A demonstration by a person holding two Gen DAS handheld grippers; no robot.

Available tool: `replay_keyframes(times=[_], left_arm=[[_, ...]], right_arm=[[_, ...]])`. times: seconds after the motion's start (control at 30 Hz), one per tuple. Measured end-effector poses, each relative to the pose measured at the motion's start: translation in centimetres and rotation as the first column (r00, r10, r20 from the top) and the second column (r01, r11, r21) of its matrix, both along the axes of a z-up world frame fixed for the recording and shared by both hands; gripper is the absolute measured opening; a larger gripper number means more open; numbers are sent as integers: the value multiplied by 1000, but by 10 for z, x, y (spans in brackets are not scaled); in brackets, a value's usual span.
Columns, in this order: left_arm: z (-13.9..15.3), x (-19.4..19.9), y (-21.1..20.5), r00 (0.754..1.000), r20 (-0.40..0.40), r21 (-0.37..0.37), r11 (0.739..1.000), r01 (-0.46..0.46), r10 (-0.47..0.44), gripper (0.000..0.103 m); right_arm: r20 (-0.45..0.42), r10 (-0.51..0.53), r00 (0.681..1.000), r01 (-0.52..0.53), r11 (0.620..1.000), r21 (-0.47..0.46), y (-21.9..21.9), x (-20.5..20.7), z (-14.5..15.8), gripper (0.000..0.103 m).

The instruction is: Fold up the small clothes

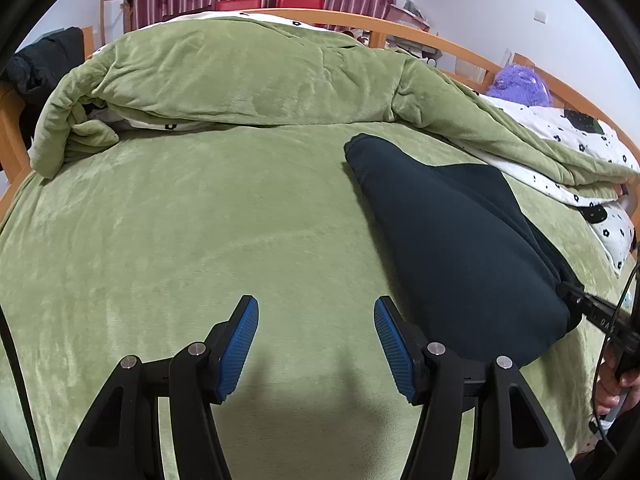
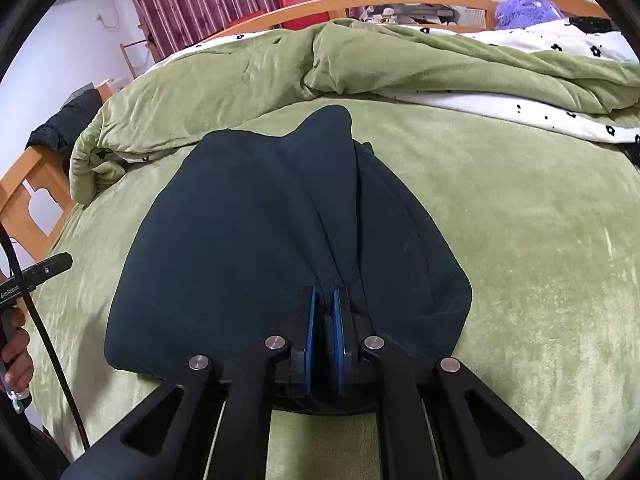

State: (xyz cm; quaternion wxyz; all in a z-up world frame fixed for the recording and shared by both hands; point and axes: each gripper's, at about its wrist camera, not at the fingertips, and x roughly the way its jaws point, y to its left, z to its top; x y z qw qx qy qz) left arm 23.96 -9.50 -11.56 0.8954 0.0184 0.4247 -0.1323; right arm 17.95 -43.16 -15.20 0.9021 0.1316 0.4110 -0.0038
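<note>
A dark navy garment (image 2: 248, 240) lies folded on the green bed cover (image 2: 520, 240); it also shows in the left wrist view (image 1: 452, 240) at the right. My right gripper (image 2: 324, 300) is shut on the garment's near edge, fabric pinched between its blue pads (image 2: 310, 336). That gripper shows at the right edge of the left wrist view (image 1: 592, 308). My left gripper (image 1: 316, 308) is open and empty over bare green cover (image 1: 160, 240), just left of the garment. Its tip shows at the left of the right wrist view (image 2: 48, 268).
A bunched green quilt (image 1: 240, 76) with white flowered lining lies across the back of the bed. A wooden bed frame (image 1: 460, 46) runs behind it. A purple plush toy (image 1: 520, 84) sits far right. Dark clothing (image 1: 36, 68) hangs at the left bedpost.
</note>
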Motion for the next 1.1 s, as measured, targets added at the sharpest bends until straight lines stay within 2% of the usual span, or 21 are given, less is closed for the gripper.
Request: replay_keyframes(times=[0.2, 0.5, 0.6, 0.77, 0.9, 0.93, 0.97, 1.03, 1.1], left_arm=[[-3, 0, -7, 1000, 2, 17, 1000, 16, -16, 58], [-5, 1, -15, 1000, -3, 19, 999, 28, -28, 58], [-6, 1, -16, 1000, -6, 19, 999, 30, -30, 58], [-6, 1, -14, 1000, -5, 19, 999, 25, -25, 58], [-6, 1, -9, 1000, -7, 15, 1000, 18, -18, 58], [-5, 2, -8, 1000, -8, 12, 1000, 16, -16, 58], [-5, 1, -6, 1000, -9, 10, 1000, 15, -15, 58], [-5, 1, -5, 1000, -8, 9, 1000, 13, -13, 58], [-5, 1, -4, 1000, -9, 8, 1000, 13, -13, 58]], right_arm=[[23, -3, 1000, 3, 1000, -4, -1, -1, 11, 16], [14, -55, 998, 55, 998, 32, -7, 16, 7, 44], [-5, -75, 997, 75, 995, 70, -10, 28, 0, 46], [-47, -116, 992, 121, 986, 113, -13, 48, -9, 46], [-72, -134, 988, 141, 984, 109, -10, 59, -17, 44], [-63, -128, 990, 134, 984, 113, -8, 60, -19, 33], [-61, -123, 991, 129, 985, 116, -8, 61, -20, 27], [-46, -120, 992, 124, 987, 100, -7, 60, -19, 16], [-23, -108, 994, 110, 989, 101, -7, 58, -15, 11]])
